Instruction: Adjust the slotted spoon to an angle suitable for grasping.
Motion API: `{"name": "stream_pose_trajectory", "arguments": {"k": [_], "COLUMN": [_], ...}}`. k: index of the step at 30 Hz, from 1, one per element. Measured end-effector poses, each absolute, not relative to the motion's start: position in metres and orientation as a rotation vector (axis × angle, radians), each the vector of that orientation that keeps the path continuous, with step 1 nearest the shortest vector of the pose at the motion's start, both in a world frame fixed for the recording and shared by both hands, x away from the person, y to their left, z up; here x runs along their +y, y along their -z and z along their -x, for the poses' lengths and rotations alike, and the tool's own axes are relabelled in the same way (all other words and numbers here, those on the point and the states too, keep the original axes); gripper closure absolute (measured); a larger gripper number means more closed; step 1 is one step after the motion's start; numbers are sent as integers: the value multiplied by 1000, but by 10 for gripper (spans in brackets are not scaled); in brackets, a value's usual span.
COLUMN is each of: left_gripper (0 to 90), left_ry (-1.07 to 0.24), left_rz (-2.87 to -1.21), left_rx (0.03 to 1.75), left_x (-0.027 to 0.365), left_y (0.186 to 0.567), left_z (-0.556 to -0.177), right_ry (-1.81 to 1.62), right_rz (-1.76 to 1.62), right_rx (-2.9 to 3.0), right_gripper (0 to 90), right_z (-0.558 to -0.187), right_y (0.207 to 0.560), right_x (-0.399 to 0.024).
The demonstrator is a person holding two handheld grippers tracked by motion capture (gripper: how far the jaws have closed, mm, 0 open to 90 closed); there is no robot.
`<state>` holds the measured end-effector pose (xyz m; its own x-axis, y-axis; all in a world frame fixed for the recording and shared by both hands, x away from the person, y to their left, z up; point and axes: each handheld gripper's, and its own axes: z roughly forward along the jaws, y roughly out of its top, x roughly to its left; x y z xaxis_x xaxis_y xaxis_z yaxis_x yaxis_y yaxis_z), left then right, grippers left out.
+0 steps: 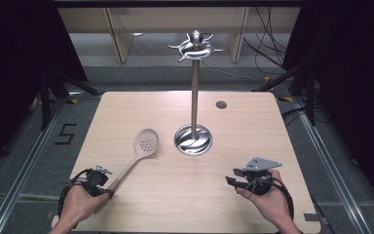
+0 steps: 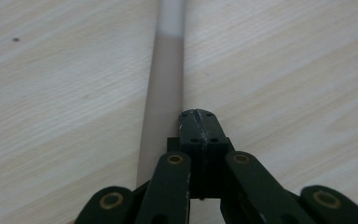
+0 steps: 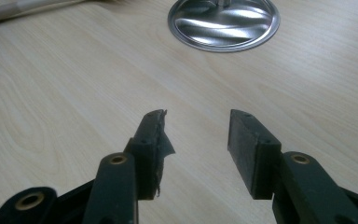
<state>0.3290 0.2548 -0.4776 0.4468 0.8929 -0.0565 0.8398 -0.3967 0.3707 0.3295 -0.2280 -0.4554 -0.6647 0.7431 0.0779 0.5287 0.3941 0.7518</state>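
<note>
the left gripper (image 1: 99,181) sits near the table's (image 1: 253,141) 7 o'clock corner. its black jaws are pinched tight together, as the left gripper view shows, and the handle of the long beige plastic spoon with holes in its bowl (image 1: 139,152) runs along just under and beside them. it looks like the jaws grip the very end of that handle, but the exact touch is hidden under the gripper. the spoon lies slanted, its round bowl pointing toward 1 o'clock.

the right gripper (image 1: 234,178) rests near the 5 o'clock side, well apart from the spoon. its jaws stand wide with nothing between them.

farther off, near the middle of the light wooden table, stands the tall shiny metal rack with a round base and hooks on top (image 1: 194,97). a small dark round cap (image 1: 221,104) sits in the table past it, toward 1 o'clock.

my guess is that the spoon is going to a hook on the rack. to do it well, keep the pinch firm so the long spoon does not tip or twist. lift slowly and keep the bowl from bumping the pole. the free gripper could steady the bowl end.
</note>
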Motion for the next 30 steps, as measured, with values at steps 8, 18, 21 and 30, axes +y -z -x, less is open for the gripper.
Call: {"name": "stream_pose_trajectory", "arguments": {"k": [8,18,21,30], "left_gripper": [895,895,895,894], "left_ry": [-243,-294,-304,-309], "left_rz": [-2274,-2222,-2206,-2197], "left_rx": [1565,1628,1649,1670], "left_x": [270,286,289,291], "left_y": [476,475,474,474], "left_z": [-335,-351,-355,-358], "right_ry": [-1134,-1130,-1133,-1127], "right_rz": [-1110,-1096,-1113,-1094], "right_rx": [2386,2388,2389,2392], "right_gripper": [564,561,559,556], "right_z": [-330,-331,-330,-331], "right_y": [456,457,456,457], "right_x": [-228,-228,-228,-228]}}
